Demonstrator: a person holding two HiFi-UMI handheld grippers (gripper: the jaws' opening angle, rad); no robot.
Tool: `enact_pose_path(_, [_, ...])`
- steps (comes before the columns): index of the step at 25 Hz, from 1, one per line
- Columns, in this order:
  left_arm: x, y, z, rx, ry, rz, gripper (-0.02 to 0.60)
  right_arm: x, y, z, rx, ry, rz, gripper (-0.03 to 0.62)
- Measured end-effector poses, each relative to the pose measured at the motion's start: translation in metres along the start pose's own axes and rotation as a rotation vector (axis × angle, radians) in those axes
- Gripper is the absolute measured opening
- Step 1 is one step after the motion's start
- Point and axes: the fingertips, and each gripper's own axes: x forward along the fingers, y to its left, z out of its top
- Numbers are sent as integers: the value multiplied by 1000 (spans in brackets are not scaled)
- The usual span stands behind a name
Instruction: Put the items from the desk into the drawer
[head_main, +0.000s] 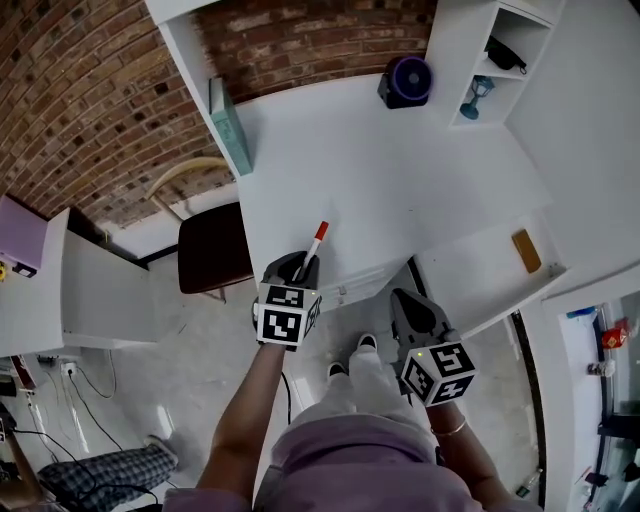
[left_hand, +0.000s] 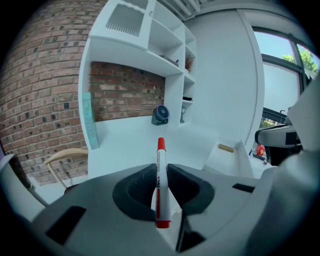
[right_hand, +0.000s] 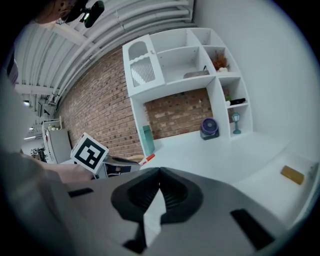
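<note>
My left gripper (head_main: 300, 264) is shut on a white marker with a red cap (head_main: 317, 243), which points up and away over the front edge of the white desk (head_main: 400, 180). In the left gripper view the marker (left_hand: 160, 180) stands upright between the jaws. My right gripper (head_main: 406, 299) is shut with nothing in it, just in front of the open drawer (head_main: 470, 285). A tan block (head_main: 526, 250) lies at the drawer's right end; the right gripper view shows this block (right_hand: 292, 174) too.
A purple fan (head_main: 408, 80) stands at the desk's back. A teal book (head_main: 228, 125) leans at the left wall. A blue goblet (head_main: 478, 97) sits in the right shelf unit. A dark chair (head_main: 212, 247) stands left of the desk.
</note>
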Motion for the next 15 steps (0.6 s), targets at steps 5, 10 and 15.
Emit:
enact_pose_path(5, [15, -32, 8, 33, 4, -62, 67, -17, -22, 0, 18, -7, -60, 5])
enact_pose_path(10, [33, -65, 15, 68, 11, -115, 67, -36, -47, -1, 41, -21, -117, 5])
enact_pose_path(15, [49, -106, 23, 107, 16, -157, 66, -60, -78, 0, 60, -41, -163, 5])
